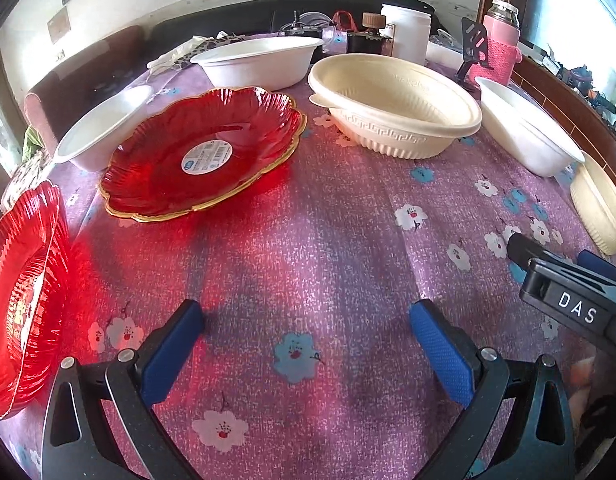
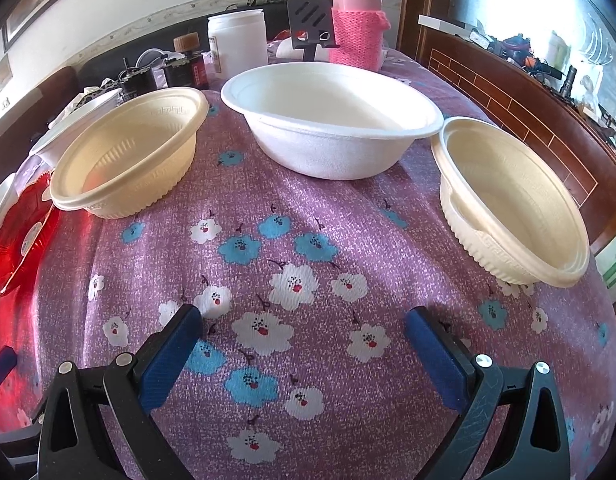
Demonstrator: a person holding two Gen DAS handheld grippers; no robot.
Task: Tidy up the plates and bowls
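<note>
Here the left gripper [image 1: 306, 316] hangs just above the counter [image 1: 328, 232] with its blue pads spread wide and nothing between them. Hard to its left a red plate [image 1: 24, 296] sits at the counter's near-left edge, its scalloped rim overhanging slightly. Ahead and to the left lies a second red plate [image 1: 204, 152] with a gold rim and a round label in its middle; a white bowl [image 1: 104, 132] touches its far-left side, and another white bowl [image 1: 260, 62] stands beyond it. Ahead and to the right sits a cream bowl [image 1: 396, 116], apart from the plate by a narrow gap. The cloth straight ahead of the pads is bare flowered fabric up to those dishes.

The right gripper [image 2: 302, 318] likewise has its pads spread apart, holding nothing, low over the cloth. Ahead to its left is the same cream bowl [image 2: 132, 152]; straight ahead a large white bowl [image 2: 332, 120]; close on its right a second cream bowl [image 2: 512, 204] near the counter's right edge. Open cloth runs between all three. Behind them stand a white jar [image 2: 238, 42] and a pink flask [image 2: 358, 20].
</note>
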